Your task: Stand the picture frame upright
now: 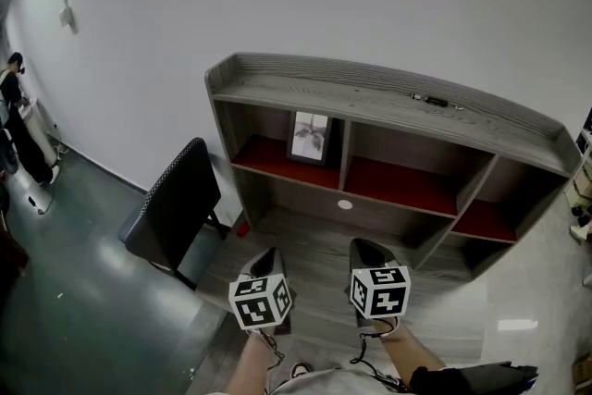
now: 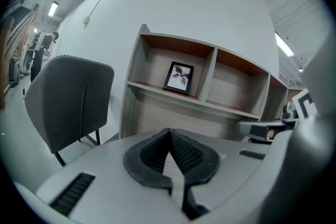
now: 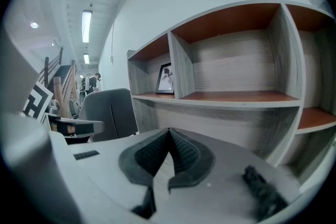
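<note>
We hold the left gripper [image 1: 267, 256] and right gripper [image 1: 368, 247] side by side, both closed and empty. The frame [image 1: 310, 137] stands upright in the shelf's [image 1: 388, 103] left compartment, ahead of and above the left gripper, well apart from it.

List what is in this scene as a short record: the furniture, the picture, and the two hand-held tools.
furniture: grey shelf unit with red-brown shelf boards; dark chair at its left in the head view
picture frame: standing upright in the unit's left upper compartment
left gripper: jaws together, nothing between them
right gripper: jaws together, nothing between them
contact: neither gripper touches the frame
task status: frame already looks upright
</note>
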